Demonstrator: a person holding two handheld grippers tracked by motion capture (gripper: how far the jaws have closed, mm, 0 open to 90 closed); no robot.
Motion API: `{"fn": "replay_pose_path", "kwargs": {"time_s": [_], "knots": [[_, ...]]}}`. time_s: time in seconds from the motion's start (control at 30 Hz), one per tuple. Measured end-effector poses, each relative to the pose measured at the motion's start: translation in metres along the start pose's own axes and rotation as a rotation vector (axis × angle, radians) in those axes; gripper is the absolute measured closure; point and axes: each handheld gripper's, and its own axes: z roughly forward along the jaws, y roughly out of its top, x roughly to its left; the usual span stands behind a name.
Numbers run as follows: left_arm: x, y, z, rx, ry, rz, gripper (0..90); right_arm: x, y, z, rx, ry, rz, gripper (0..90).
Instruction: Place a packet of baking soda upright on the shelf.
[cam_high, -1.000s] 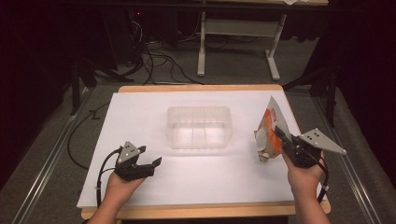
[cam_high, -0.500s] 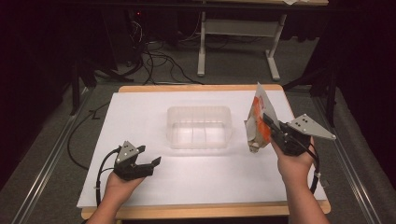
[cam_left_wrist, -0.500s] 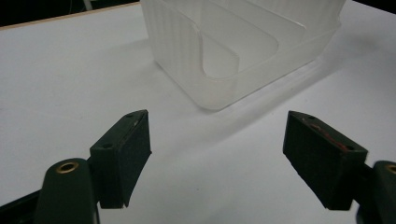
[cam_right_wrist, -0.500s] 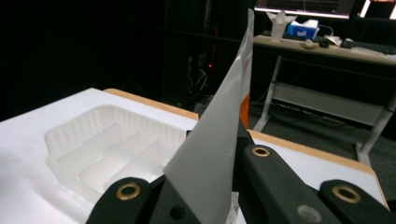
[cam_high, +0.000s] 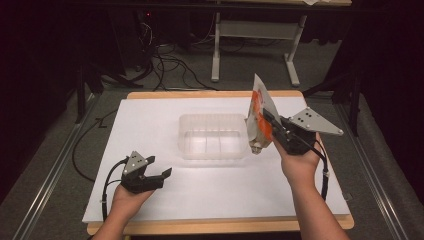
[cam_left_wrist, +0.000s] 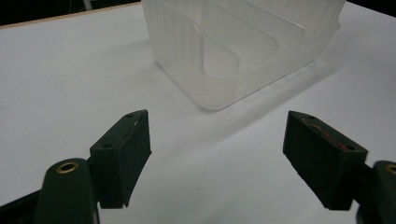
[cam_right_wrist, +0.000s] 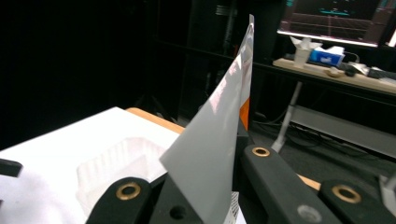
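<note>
My right gripper (cam_high: 270, 120) is shut on a flat white and orange pouch (cam_high: 259, 116), held tilted in the air at the right edge of a clear plastic container (cam_high: 212, 136). In the right gripper view the pouch (cam_right_wrist: 219, 140) rises from between the jaws, with the container (cam_right_wrist: 116, 163) below left. My left gripper (cam_high: 161, 176) rests open near the table's front left, with nothing between its pads (cam_left_wrist: 126, 154). The left gripper view shows the ribbed container (cam_left_wrist: 243, 42) ahead, with dividers inside.
The white table top (cam_high: 150, 125) has a wooden rim. Behind it are a grey metal stand (cam_high: 250, 45) and cables (cam_high: 165, 60) on the floor. A bench with boxes (cam_right_wrist: 327, 56) and a screen (cam_right_wrist: 336, 18) stands beyond the right gripper.
My right hand has lifted the pouch and carried it left, from the table's right side to the container's right edge. The left gripper has stayed put.
</note>
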Motion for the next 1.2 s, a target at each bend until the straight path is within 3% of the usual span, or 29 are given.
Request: {"fn": "replay_pose_path", "kwargs": {"time_s": [0.23,0.63,1.2], "knots": [[0.001,0.000,-0.001,-0.004,0.001,-0.006,23.2,0.022,0.009,0.022,0.002,0.060,-0.010,90.0],[0.004,0.000,-0.003,-0.017,-0.008,-0.024,23.1,0.060,0.008,0.067,0.020,0.142,-0.019,90.0],[0.004,0.000,-0.003,-0.016,-0.026,-0.020,22.6,0.080,-0.005,0.118,0.047,0.168,-0.007,90.0]]}}
